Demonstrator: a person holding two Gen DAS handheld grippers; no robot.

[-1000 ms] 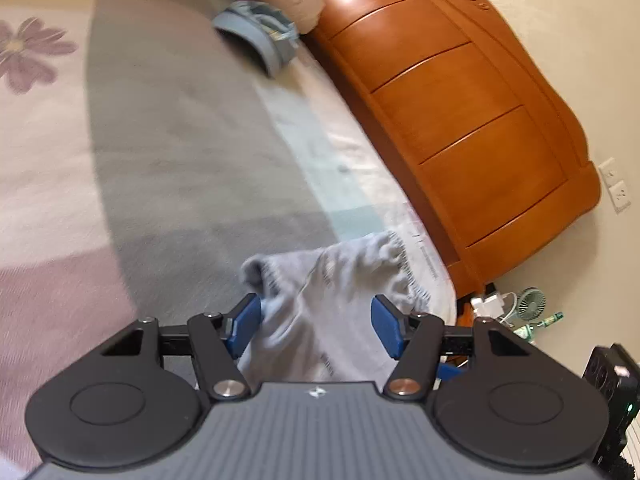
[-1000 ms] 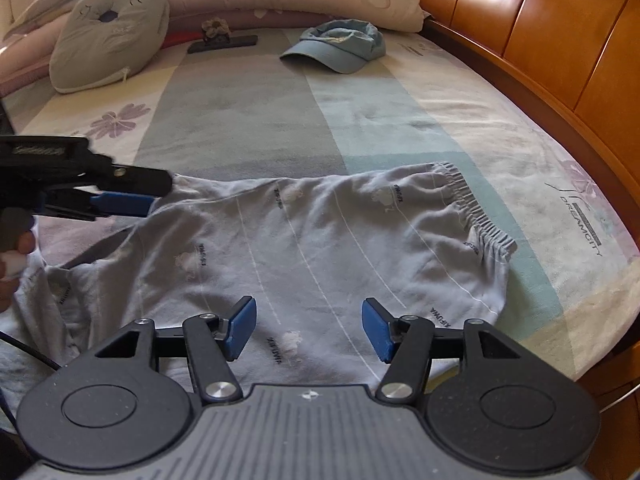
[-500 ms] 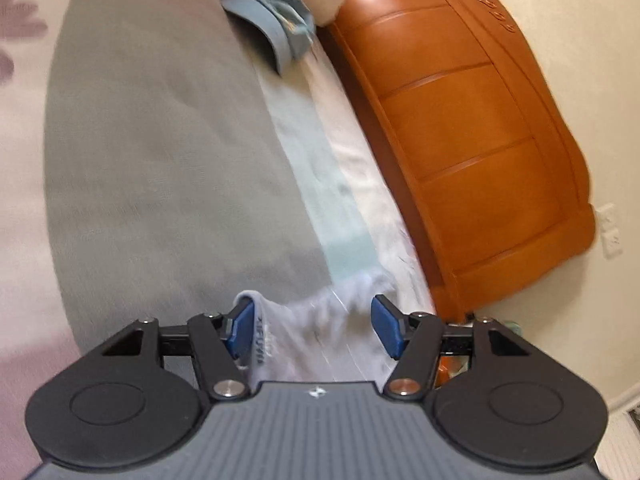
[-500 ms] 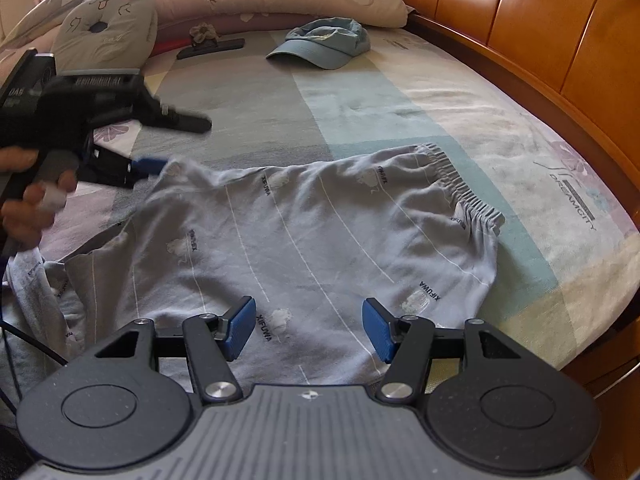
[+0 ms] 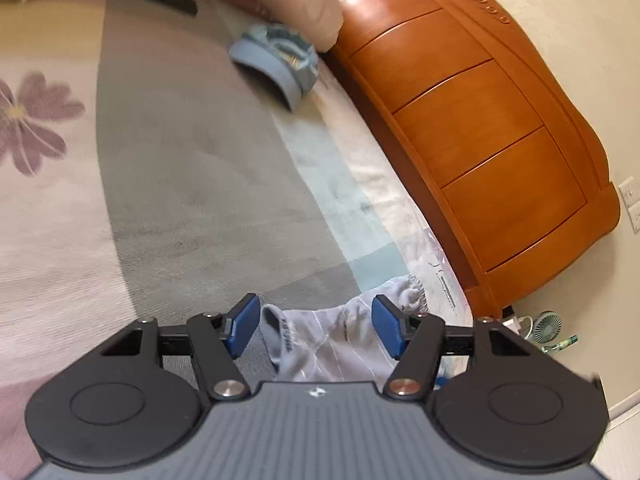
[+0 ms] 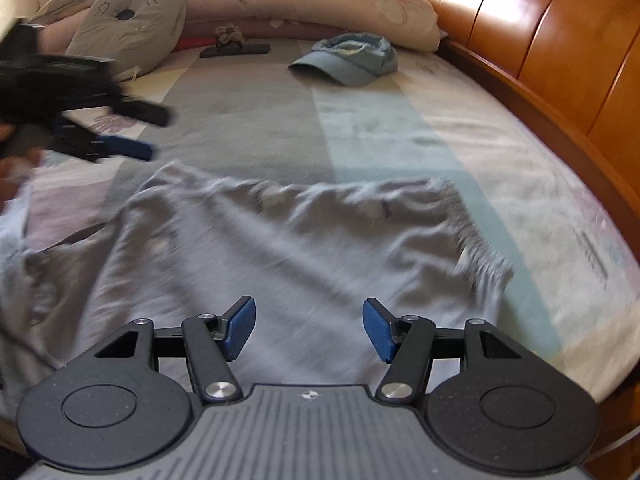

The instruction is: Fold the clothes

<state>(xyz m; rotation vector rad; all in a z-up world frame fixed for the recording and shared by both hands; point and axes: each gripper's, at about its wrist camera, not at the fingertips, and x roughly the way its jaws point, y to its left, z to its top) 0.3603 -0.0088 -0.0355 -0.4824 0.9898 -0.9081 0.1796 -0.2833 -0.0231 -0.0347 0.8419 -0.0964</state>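
Light grey shorts (image 6: 280, 248) with small prints lie spread on the bed, their gathered waistband (image 6: 480, 256) to the right. My right gripper (image 6: 310, 328) hovers over the near edge of the shorts, open, with nothing pinched between its blue pads. Held by a hand (image 6: 12, 168), my left gripper (image 6: 148, 132) floats just above the far left corner of the shorts, open and apart from the cloth. In the left wrist view, that left gripper (image 5: 313, 328) shows its pads spread wide, with a corner of the shorts (image 5: 332, 340) lying loose below them.
A blue cap (image 6: 348, 60) lies further up the patchwork bedsheet (image 6: 248, 104), with a dark flat object (image 6: 236, 50) and pillows (image 6: 312, 4) behind it. The wooden headboard (image 6: 540, 52) runs along the right. A small fan (image 5: 548, 326) sits on the floor.
My left gripper has lifted up and away from the far left corner of the shorts. My right gripper has moved across the shorts, which now look blurred.
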